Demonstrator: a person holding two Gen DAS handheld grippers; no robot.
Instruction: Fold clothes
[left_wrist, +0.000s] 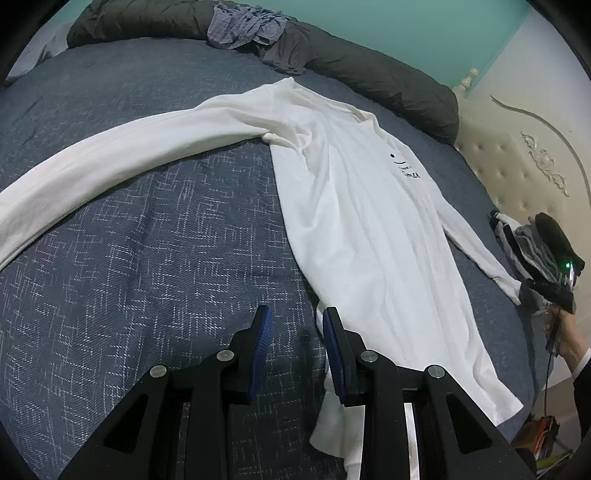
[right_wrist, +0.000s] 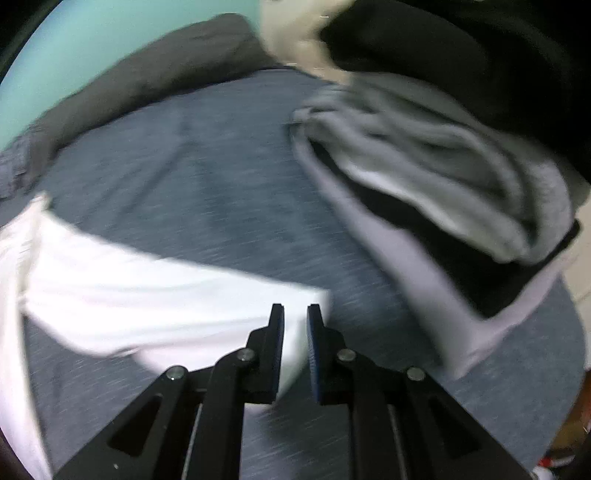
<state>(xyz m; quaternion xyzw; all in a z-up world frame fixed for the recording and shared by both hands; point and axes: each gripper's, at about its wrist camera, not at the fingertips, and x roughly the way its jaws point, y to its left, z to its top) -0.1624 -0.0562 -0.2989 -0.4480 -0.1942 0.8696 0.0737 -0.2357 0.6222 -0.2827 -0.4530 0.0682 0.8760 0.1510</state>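
A white long-sleeve shirt (left_wrist: 354, 221) lies face up on the blue bedspread (left_wrist: 147, 258), one sleeve (left_wrist: 110, 158) stretched out to the left. My left gripper (left_wrist: 297, 314) hovers open at the hem corner; its right finger is over the hem and only bedspread shows in the gap. The other sleeve runs down the shirt's right side to its cuff (left_wrist: 511, 288), where my right gripper (left_wrist: 535, 286) sits. In the blurred right wrist view, my right gripper (right_wrist: 295, 308) stands nearly closed with the white sleeve (right_wrist: 155, 295) filling the narrow gap between its pads.
A pile of folded grey and black clothes (right_wrist: 424, 177) sits on the bed just right of the cuff. A dark grey duvet roll (left_wrist: 369, 74) and a crumpled blue-grey garment (left_wrist: 243, 26) line the far edge. A cream headboard (left_wrist: 517, 158) stands right; a person's hand (left_wrist: 569, 343) holds the right gripper.
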